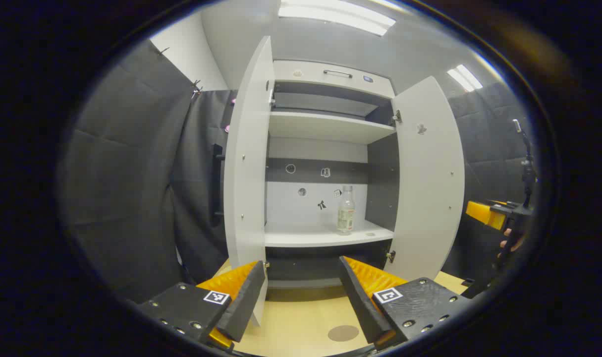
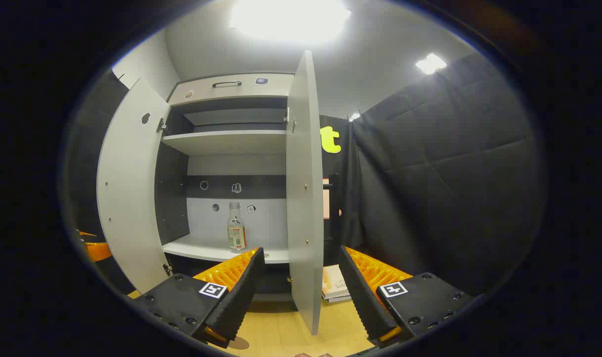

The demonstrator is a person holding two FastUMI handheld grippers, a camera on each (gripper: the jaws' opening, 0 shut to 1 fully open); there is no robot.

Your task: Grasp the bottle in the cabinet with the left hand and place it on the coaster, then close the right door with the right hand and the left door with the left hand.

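Clear plastic bottle (image 1: 346,216) stands untouched on the cabinet's lower shelf (image 1: 325,237), both doors open, left claw (image 1: 301,297) and right claw (image 2: 301,297) spread empty, coaster (image 1: 343,332) bare: nothing done yet.

My left gripper (image 1: 301,297) hangs level before the cabinet (image 1: 325,129), jaws spread wide with nothing between them; my right gripper (image 2: 301,297) sits likewise open, facing the cabinet from its right side; my right hand (image 1: 509,246) grips its handle right of the cabinet.
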